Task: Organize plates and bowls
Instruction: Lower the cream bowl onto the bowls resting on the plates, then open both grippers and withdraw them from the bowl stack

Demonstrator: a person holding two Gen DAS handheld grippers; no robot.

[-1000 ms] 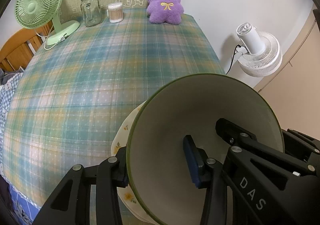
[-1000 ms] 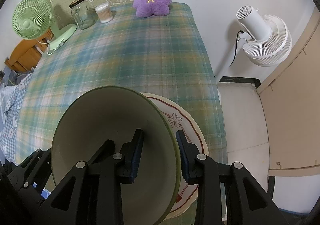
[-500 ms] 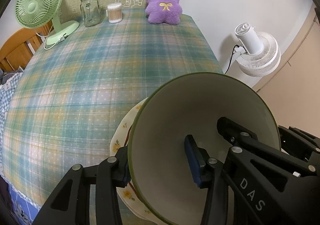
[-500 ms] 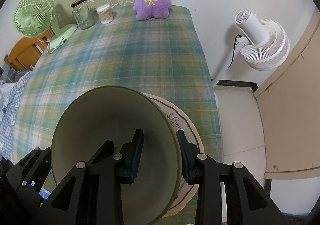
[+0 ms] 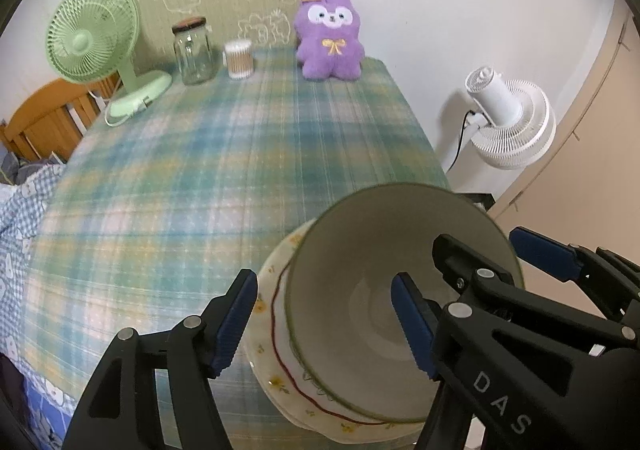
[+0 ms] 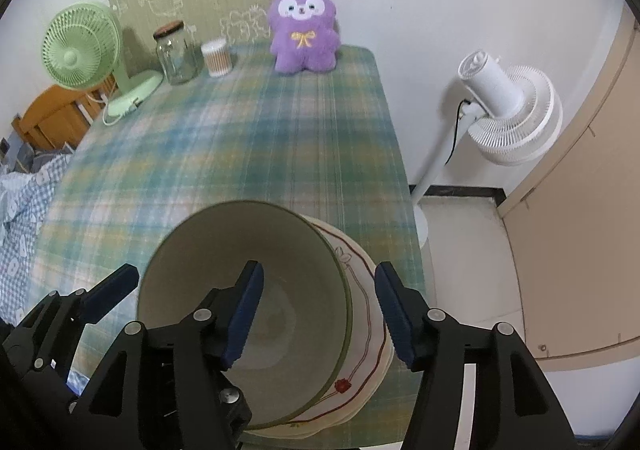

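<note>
Fingers spread on both sides: the left gripper (image 5: pixel 324 320) and right gripper (image 6: pixel 320 312) have just been opening, each straddling the rim of the green-rimmed cream ceramic bowl (image 5: pixel 372 314), pads clear of it. That bowl sits on the stacked floral plates (image 6: pixel 368 334) at the plaid tablecloth's (image 5: pixel 192 186) near edge.
</note>
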